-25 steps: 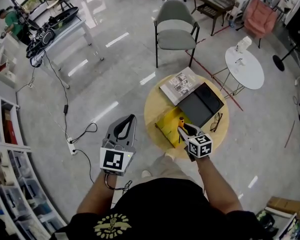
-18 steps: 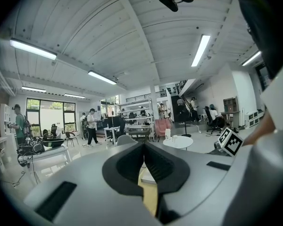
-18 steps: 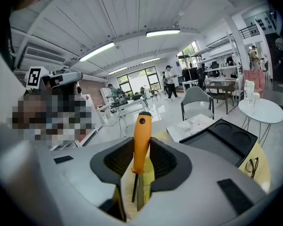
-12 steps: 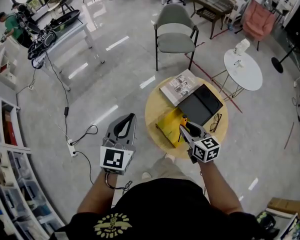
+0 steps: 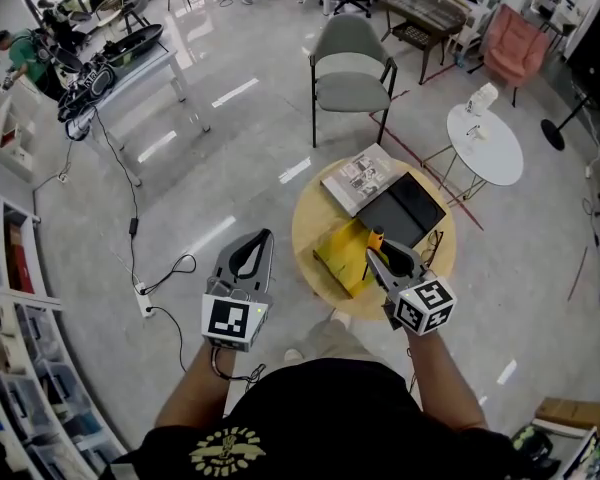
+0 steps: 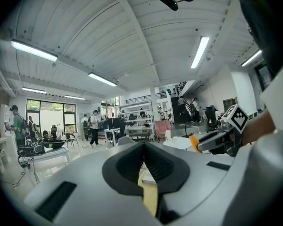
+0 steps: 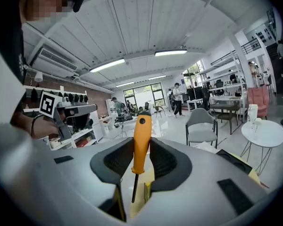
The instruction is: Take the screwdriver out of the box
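Observation:
An orange-handled screwdriver (image 7: 140, 135) stands upright between the pads of my right gripper (image 7: 141, 147), which is shut on the handle; its dark shaft hangs down. In the head view the right gripper (image 5: 384, 255) holds the screwdriver (image 5: 376, 237) lifted above the open yellow box (image 5: 342, 256), which sits on the round wooden table (image 5: 315, 213). The yellow box (image 7: 146, 192) shows below the jaws. My left gripper (image 5: 264, 238) hovers left of the table, shut on nothing. From the left gripper view its jaws (image 6: 143, 150) meet at the tips, and the screwdriver (image 6: 194, 142) shows at the right.
A magazine (image 5: 358, 174), a black folder (image 5: 404, 209) and glasses (image 5: 432, 245) lie on the round table. Beyond it stand a grey chair (image 5: 351, 63) and a small white table (image 5: 485, 132). A power strip with cables (image 5: 144, 293) lies on the floor at left.
My right gripper has risen with the screwdriver, lifting it up out of the yellow box and nearer to me. The left gripper has stayed where it was.

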